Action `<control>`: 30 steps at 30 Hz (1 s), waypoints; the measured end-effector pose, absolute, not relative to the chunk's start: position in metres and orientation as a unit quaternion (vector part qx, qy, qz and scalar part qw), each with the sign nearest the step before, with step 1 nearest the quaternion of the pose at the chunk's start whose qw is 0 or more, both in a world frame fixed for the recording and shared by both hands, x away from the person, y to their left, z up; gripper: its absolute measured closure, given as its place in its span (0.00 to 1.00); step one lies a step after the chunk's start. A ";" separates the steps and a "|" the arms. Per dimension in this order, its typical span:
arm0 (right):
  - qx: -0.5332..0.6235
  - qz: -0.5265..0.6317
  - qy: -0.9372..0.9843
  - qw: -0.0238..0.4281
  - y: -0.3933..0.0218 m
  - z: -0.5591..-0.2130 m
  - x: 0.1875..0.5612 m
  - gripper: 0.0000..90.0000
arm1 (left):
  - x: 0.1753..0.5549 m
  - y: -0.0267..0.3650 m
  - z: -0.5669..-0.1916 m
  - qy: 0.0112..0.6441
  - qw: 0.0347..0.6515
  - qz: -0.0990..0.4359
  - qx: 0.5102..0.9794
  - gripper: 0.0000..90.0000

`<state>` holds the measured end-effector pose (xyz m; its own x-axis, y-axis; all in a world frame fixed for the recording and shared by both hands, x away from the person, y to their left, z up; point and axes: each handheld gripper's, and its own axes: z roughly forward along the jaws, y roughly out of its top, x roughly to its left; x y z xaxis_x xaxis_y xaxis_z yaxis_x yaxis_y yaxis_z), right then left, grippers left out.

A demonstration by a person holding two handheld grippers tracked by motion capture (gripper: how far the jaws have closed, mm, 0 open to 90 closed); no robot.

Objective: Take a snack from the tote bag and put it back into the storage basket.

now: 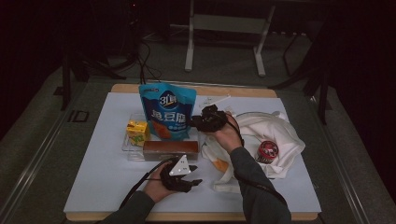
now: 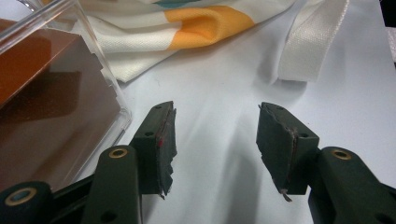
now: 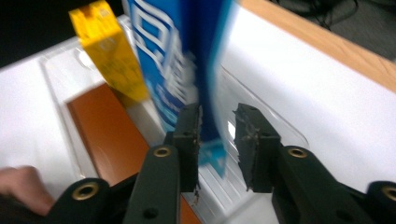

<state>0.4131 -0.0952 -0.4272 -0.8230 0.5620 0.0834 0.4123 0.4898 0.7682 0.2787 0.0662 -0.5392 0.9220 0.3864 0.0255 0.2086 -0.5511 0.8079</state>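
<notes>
Left gripper: low at 6 o'clock, jaws spread wide, pointing toward 3 o'clock. Right gripper: forearm reaching to 11 o'clock, jaws partly apart.

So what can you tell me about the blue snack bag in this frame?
The blue snack bag is a glossy pouch with large white characters and an orange food picture low on its front. It stands upright in the clear plastic tray, between the yellow carton and the right tongs, whose open jaws straddle its edge. The brown box lies in front of it.
</notes>
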 end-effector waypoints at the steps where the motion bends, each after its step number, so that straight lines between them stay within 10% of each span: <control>1: 0.289 0.407 0.862 0.093 -0.095 -0.429 0.414 0.83 | 0.279 0.066 -0.539 0.170 0.442 0.100 0.875 0.53; 5: 0.296 0.392 0.865 0.100 -0.091 -0.436 0.418 0.97 | 0.279 0.066 -0.539 0.170 0.442 0.101 0.875 0.52; 30: 0.301 0.372 0.869 0.124 -0.040 -0.435 0.422 0.99 | 0.279 0.067 -0.539 0.168 0.443 0.099 0.875 0.52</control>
<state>0.4217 -0.0402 -0.4355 -0.7883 0.6152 0.0087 0.4308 0.5417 0.7218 0.2790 0.0666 -0.5391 0.9239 0.3818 0.0240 0.2066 -0.5507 0.8087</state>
